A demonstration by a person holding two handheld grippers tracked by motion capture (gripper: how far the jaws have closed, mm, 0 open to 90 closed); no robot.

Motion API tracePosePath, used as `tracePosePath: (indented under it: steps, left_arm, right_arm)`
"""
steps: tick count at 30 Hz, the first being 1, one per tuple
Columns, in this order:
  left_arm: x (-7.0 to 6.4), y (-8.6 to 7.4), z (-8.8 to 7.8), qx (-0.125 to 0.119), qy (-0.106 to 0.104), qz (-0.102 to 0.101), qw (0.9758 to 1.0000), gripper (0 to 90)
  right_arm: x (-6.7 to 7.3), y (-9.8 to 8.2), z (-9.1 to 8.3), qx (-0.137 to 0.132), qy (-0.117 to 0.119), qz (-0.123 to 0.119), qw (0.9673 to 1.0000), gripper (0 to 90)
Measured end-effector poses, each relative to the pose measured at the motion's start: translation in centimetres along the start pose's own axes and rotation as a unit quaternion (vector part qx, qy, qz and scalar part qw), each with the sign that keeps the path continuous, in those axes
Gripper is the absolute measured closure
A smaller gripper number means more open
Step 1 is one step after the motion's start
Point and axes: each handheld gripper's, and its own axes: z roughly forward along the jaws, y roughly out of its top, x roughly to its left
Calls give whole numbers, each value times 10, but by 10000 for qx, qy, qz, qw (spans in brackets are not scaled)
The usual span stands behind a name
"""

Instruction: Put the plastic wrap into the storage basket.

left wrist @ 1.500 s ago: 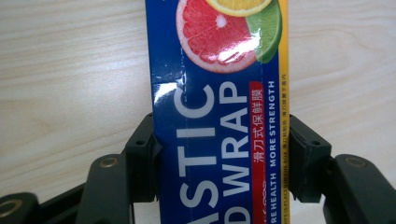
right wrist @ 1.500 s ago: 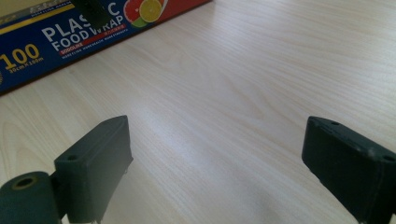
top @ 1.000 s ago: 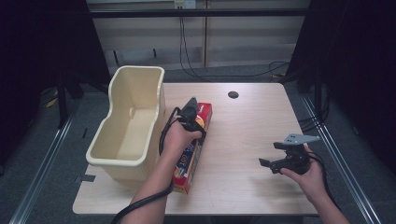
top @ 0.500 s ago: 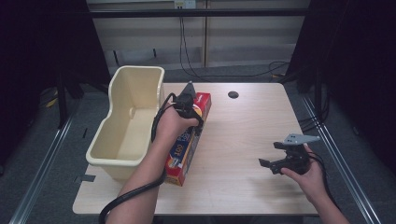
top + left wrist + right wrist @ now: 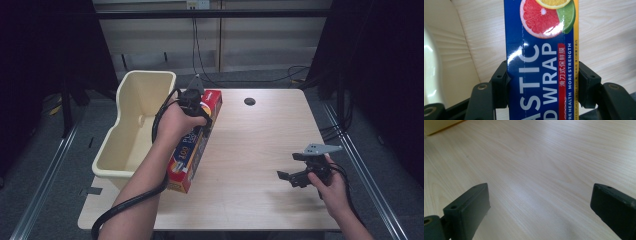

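Note:
A long red and blue plastic wrap box (image 5: 191, 152) hangs over the table's left side, beside the bin. My left gripper (image 5: 199, 116) is shut across the box's far half, gripping it by its long sides. In the left gripper view both black pads press on the box (image 5: 541, 50) with my left gripper (image 5: 542, 85) around it, and the citrus picture lies beyond the jaws. Low over the table's right side, my right gripper (image 5: 289, 166) stands open. In its own view my right gripper (image 5: 539, 205) has only bare wood between its jaws.
A cream plastic bin (image 5: 148, 75) stands along the table's left edge, right next to the box. The light wooden table (image 5: 260, 140) has a round cable hole (image 5: 249, 101) near its far edge. Cables trail from both grippers.
My left gripper has lifted the plastic wrap box off the table and carried it slightly toward the bin. My right gripper has stayed in place.

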Motion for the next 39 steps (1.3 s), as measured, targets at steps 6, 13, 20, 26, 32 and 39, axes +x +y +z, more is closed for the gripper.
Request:
tracePosePath:
  steps: [6, 13, 20, 26, 32, 39]
  left_arm:
    - [3, -1, -10, -38, 63, -54, 10000, 406]
    - [8, -1, -25, -104, 68, -104, 9999, 406]
    - [15, -3, -37, -138, 46, -150, 9998, 406]
    - [21, -4, -45, -168, 49, -233, 9996, 406]
    - [28, -5, -53, -188, 83, -312, 9993, 406]
    - [34, -7, -58, -122, 104, -339, 9993, 406]
  right_arm:
    - [1, 0, 0, 16, 28, -37, 10000, 20]
    - [0, 0, -1, -5, 41, -39, 10000, 20]
    - [0, 0, -1, -25, 51, -53, 10000, 20]
    - [1, 0, 0, -4, 46, -85, 10000, 20]
    - [1, 0, 1, 1, 44, -98, 9999, 20]
    - [1, 0, 1, 5, 25, -104, 9999, 20]
